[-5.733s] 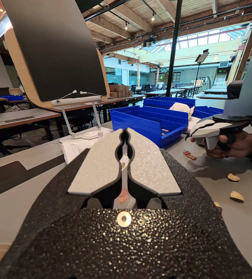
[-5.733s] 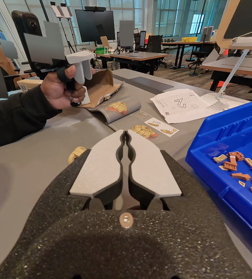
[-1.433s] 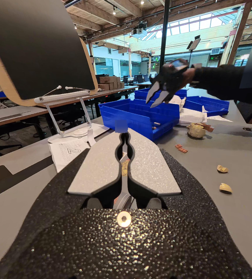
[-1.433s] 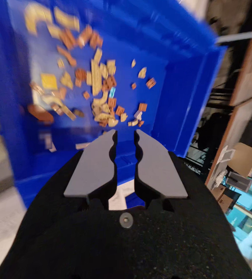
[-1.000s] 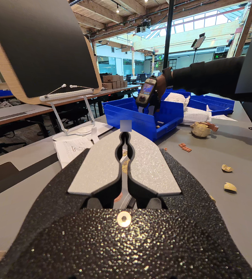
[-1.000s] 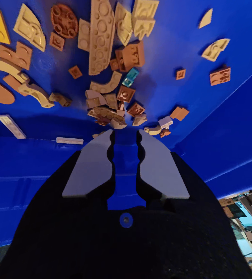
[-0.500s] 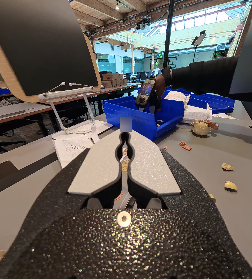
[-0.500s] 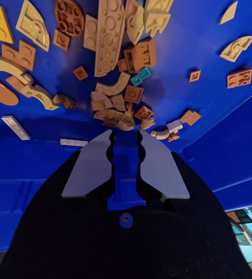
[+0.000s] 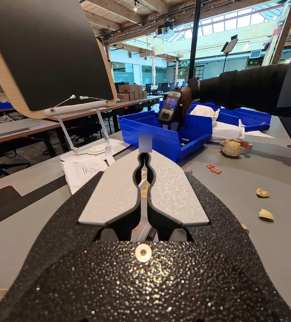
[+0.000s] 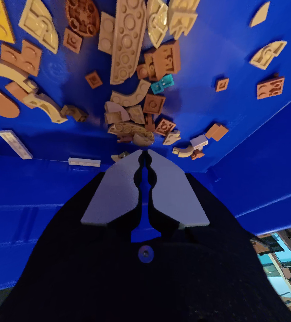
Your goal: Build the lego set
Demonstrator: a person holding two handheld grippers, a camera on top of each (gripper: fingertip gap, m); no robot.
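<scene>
My right gripper [image 10: 144, 152] is inside the blue bin [image 10: 246, 156], shut. Its tips sit just short of a rounded tan piece [image 10: 142, 139] at the near edge of a heap of tan and brown lego pieces [image 10: 129, 52]. Nothing shows between the tips. A teal piece [image 10: 162, 84] lies in the heap. My left gripper [image 9: 144, 154] is shut and empty above the table, over an instruction booklet [image 9: 145, 190]. In the left wrist view the right gripper [image 9: 171, 126] reaches down into the bin [image 9: 150, 135]. A partly built tan model [image 9: 232, 148] lies right of the bin.
Loose brown bricks [image 9: 213, 169] and tan curved pieces [image 9: 262, 193] [image 9: 266, 214] lie on the grey table [image 9: 272, 174]. A printed paper bag [image 9: 82, 171] and a white stand [image 9: 89, 148] holding a dark board are at the left. More blue bins [image 9: 242, 116] and white bags stand behind. The left gripper's tips are roughly 45 cm from the right gripper's.
My right gripper has closed from open and moved slightly nearer the heap's near edge. The left gripper has barely moved.
</scene>
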